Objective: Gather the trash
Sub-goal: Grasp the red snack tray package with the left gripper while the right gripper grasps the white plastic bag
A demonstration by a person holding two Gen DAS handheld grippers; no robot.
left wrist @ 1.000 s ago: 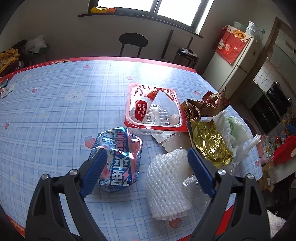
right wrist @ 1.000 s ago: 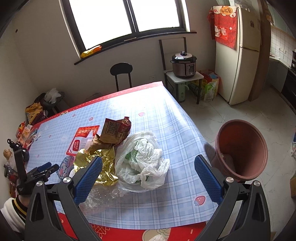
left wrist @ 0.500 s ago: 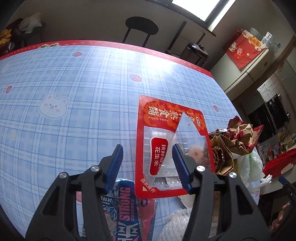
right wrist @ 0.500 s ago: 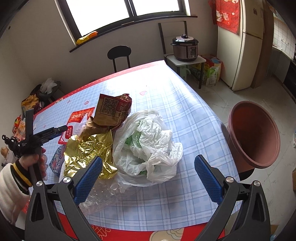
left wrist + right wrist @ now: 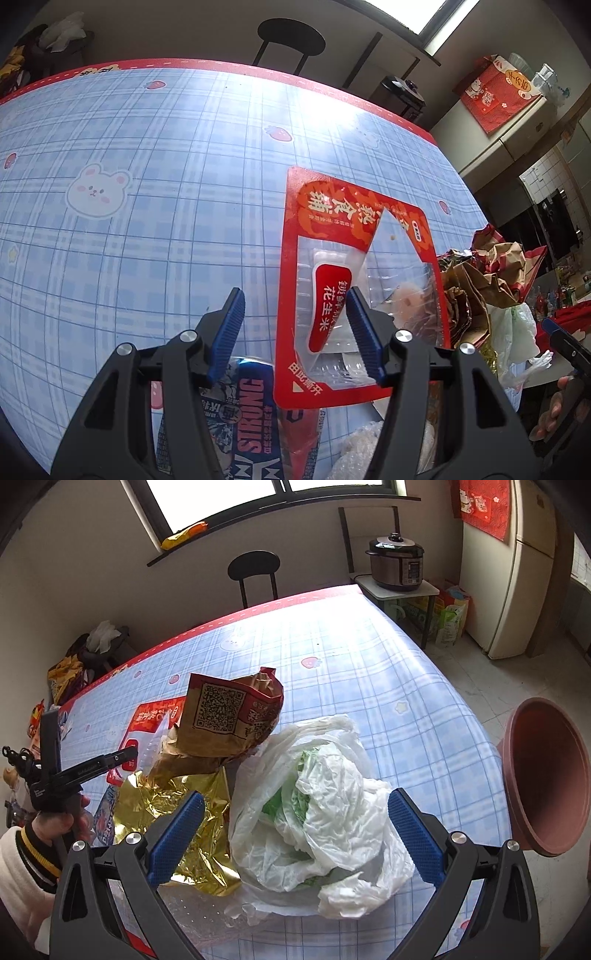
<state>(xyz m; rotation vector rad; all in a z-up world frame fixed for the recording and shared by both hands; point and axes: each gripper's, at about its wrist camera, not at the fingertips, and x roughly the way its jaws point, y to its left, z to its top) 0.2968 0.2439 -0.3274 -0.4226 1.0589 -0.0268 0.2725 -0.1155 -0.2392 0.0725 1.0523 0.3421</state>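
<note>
The jaws of the left gripper (image 5: 295,326) stand partly spread and hold nothing; between them lies the left edge of the red food tray (image 5: 354,280), a flat red package with a clear window and a small red sachet inside, and the right blue pad (image 5: 364,336) is over that sachet. Whether the pads touch the tray I cannot tell. Just under this gripper, near the lower edge of the left wrist view, lies a blue snack wrapper (image 5: 251,417), and beside it a piece of white foam netting (image 5: 364,452). The jaws of the right gripper (image 5: 295,834) are spread wide and also empty; they frame the white plastic bag (image 5: 317,823), which has something green inside, but they do not close on it. To the left of the bag, touching it, is a crumpled gold foil (image 5: 177,808), and behind it stands a brown paper bag (image 5: 229,716) with a printed code. All this trash lies on the table (image 5: 369,657) with its blue checked cloth. Beyond the right edge of the table, lower down on the floor, stands a brown bin (image 5: 550,775), and no trash is visible in the part of its inside that shows. In my judgement the task is at its beginning: no piece is gripped or lifted, and the tray, wrapper, netting, foil and both bags all remain to be collected.
</note>
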